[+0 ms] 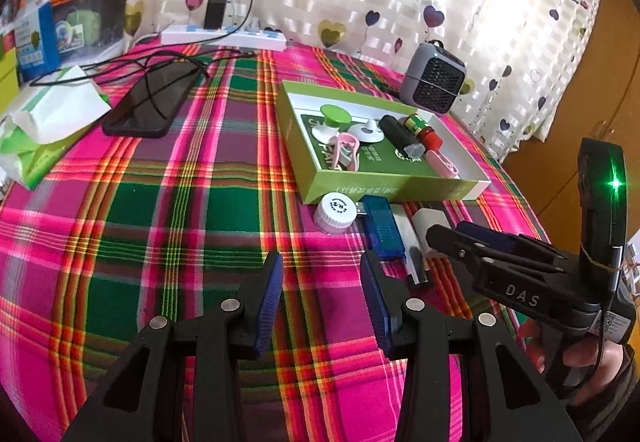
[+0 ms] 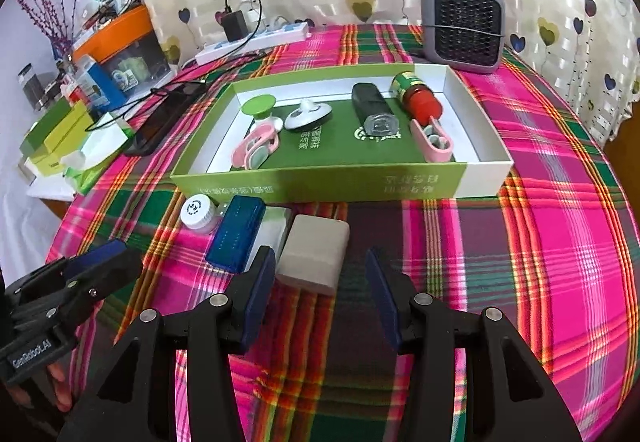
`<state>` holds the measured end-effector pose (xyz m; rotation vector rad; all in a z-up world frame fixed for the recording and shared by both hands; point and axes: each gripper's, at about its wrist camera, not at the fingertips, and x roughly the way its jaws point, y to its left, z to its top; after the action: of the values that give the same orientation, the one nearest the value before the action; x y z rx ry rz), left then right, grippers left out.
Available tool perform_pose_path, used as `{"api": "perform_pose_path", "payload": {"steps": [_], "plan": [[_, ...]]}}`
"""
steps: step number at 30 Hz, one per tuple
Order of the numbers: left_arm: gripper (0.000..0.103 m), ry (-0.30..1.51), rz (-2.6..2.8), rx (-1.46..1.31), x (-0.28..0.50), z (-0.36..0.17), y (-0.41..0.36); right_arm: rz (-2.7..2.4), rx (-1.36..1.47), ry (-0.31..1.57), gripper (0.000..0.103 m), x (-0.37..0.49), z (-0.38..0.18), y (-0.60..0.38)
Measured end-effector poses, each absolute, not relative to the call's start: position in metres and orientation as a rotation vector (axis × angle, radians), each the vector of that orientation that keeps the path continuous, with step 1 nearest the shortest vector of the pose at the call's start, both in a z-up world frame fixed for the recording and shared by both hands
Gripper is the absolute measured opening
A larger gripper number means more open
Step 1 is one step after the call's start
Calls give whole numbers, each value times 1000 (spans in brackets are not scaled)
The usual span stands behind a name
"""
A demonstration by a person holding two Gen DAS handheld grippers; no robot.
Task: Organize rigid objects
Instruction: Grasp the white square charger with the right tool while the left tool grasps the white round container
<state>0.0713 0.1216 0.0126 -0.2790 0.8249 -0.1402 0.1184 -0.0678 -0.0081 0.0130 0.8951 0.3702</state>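
Observation:
A green box [image 2: 320, 188] [image 1: 384, 191] on the plaid table holds a green-topped knob [image 2: 259, 107], a white disc [image 2: 308, 116], a black case [image 2: 372, 104], a red bottle [image 2: 418, 98] and two pink clips [image 2: 434, 136]. In front of the box lie a white cap [image 2: 197, 211] [image 1: 335, 209], a blue USB stick [image 2: 237, 236] [image 1: 380, 226], a clear white piece [image 2: 272, 232] and a grey-white block [image 2: 314, 252]. My right gripper [image 2: 322, 292] is open, just short of the block. My left gripper [image 1: 322, 292] is open and empty over bare cloth, left of the blue stick.
A grey fan heater [image 2: 464, 24] stands behind the box. A black phone [image 1: 148, 102] with cables, a tissue pack [image 1: 44, 126], a power strip [image 1: 224, 36] and stacked boxes [image 1: 36, 30] fill the left and back. A curtain hangs behind.

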Motion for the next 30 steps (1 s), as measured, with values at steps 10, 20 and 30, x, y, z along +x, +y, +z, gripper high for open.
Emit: {"api": "perform_pose_path", "payload": {"steps": [10, 20, 30], "plan": [[39, 849, -154, -268, 89, 11, 119, 327, 7, 917, 49, 135, -15, -64], [39, 893, -147, -211, 112, 8, 105, 292, -21, 911, 49, 139, -17, -78], [39, 923, -126, -177, 128, 3, 97, 273, -109, 893, 48, 139, -19, -78]]}}
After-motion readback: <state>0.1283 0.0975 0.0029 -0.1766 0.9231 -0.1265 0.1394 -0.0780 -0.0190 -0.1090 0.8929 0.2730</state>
